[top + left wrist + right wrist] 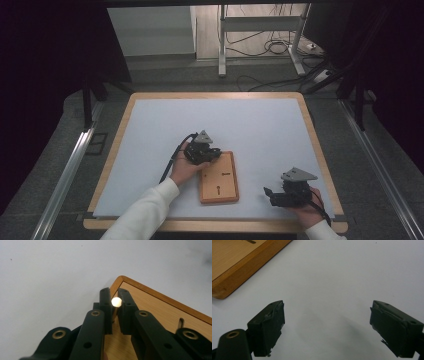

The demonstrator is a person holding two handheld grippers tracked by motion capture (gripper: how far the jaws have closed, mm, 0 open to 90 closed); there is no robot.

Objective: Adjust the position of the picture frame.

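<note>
High view, left tool (212,154) over the far left corner of a flat rectangular wooden board (218,178) on the white-covered counter (250,125), right tool (270,196) near the counter's near edge, well apart from the board, left gripper view, left tool pinching a small pale round-tipped wooden peg (116,302) above the board's corner (140,302), right gripper view, right tool (327,322) spread wide above the bare white surface, board's edge (244,267) at upper left.

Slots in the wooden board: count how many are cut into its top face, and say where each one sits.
2. One short slot lies near the middle of the wooden board, and one keyhole-shaped slot sits nearer the person. The left gripper covers the far left corner, so another may be hidden.
</note>
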